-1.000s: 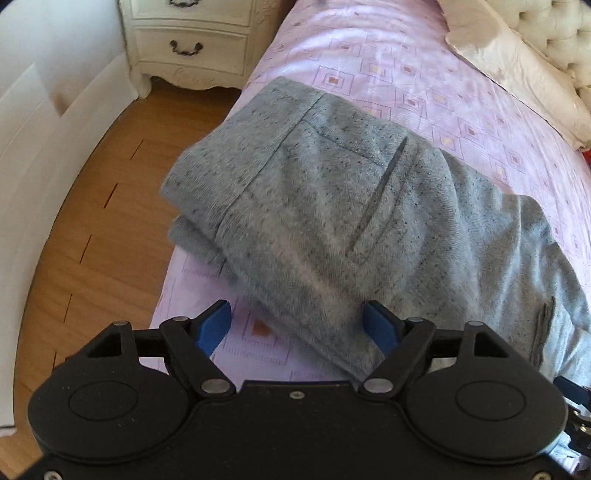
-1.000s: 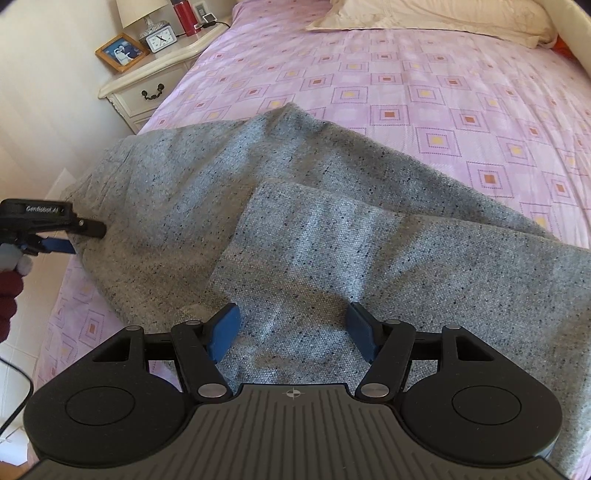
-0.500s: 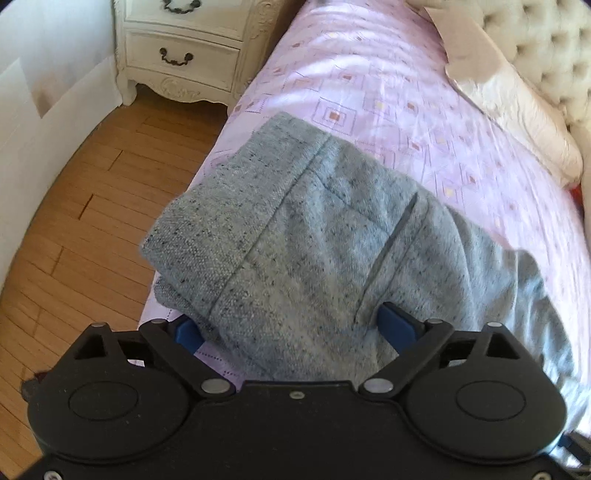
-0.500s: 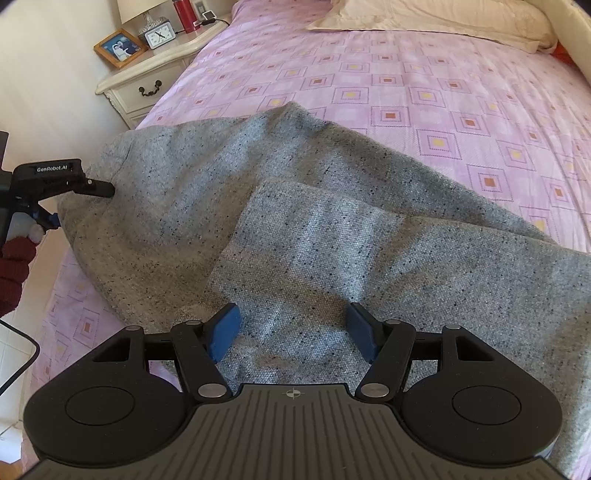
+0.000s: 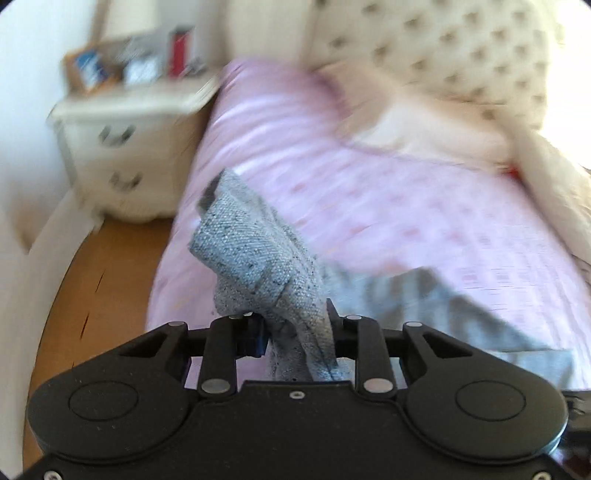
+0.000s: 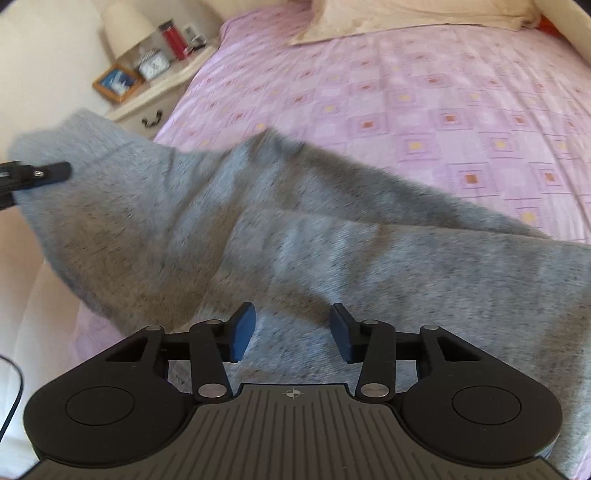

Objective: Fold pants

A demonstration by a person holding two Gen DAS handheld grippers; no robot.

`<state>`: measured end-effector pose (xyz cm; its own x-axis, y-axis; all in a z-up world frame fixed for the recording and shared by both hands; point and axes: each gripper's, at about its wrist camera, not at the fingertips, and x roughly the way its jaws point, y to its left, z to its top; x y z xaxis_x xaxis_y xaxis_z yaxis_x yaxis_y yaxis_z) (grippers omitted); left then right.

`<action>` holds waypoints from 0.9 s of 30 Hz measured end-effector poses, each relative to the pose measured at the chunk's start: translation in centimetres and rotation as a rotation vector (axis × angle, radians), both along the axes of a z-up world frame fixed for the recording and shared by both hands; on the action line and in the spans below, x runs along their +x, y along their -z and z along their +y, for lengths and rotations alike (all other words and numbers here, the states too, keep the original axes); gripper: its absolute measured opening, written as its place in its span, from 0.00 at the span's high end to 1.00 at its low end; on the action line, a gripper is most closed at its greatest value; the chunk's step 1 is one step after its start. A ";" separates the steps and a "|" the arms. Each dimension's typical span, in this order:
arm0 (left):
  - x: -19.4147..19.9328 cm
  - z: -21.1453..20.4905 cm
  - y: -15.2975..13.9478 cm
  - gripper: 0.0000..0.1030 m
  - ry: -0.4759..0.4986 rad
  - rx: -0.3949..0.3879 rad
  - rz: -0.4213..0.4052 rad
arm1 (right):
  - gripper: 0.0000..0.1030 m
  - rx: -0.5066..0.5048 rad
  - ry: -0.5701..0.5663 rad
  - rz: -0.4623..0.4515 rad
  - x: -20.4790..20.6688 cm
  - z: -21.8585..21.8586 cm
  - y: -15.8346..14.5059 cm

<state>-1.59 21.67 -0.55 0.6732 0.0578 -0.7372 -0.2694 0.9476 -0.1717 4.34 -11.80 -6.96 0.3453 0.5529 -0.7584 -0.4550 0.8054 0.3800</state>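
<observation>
The grey pants [image 6: 332, 236] lie across the pink patterned bed [image 6: 443, 110]. My left gripper [image 5: 295, 332] is shut on the waistband end of the pants [image 5: 255, 258] and holds it lifted above the bed's left edge. It also shows in the right wrist view [image 6: 40, 173] at the far left, with the raised cloth bunched behind it. My right gripper [image 6: 291, 328] is open, low over the pants near the folded leg, with cloth between its fingers but not clamped.
A white nightstand [image 5: 125, 140] with a lamp [image 6: 125, 26], a red bottle [image 6: 173, 38], a clock and a photo frame [image 6: 118, 83] stands left of the bed. Cream pillows [image 6: 406, 14] and a tufted headboard [image 5: 461, 55] lie at the far end. Wooden floor [image 5: 103, 288] is at the left.
My left gripper closed on the waistband end and lifted it off the bed; its view swung upward and blurred. My right gripper narrowed a little and stayed over the pants.
</observation>
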 end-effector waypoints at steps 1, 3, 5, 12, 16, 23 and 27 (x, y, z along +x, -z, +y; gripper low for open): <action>-0.1 -1.3 -1.2 0.67 0.042 0.016 -0.028 | 0.58 0.006 0.009 -0.008 0.1 -0.5 -0.1; -0.3 -4.0 -3.2 0.67 0.132 0.044 -0.080 | 0.58 0.015 0.028 -0.018 0.3 -1.3 -0.3; -0.3 -6.7 -4.4 0.67 0.225 0.046 -0.120 | 0.58 0.020 0.051 -0.021 0.5 -2.2 -0.4; 0.7 -17.0 -3.4 0.67 0.601 0.009 -0.108 | 0.57 0.001 0.158 -0.025 0.8 -5.8 0.0; 1.1 -21.4 -0.5 0.63 0.766 0.030 -0.016 | 0.57 -0.053 0.214 -0.019 0.7 -7.7 0.7; 1.3 -21.7 -1.0 0.54 0.828 -0.015 -0.016 | 0.60 -0.089 0.249 -0.042 0.1 -9.9 1.3; 0.6 -21.7 -2.3 0.51 0.854 -0.059 -0.067 | 0.63 -0.101 0.222 -0.051 -0.2 -10.8 1.4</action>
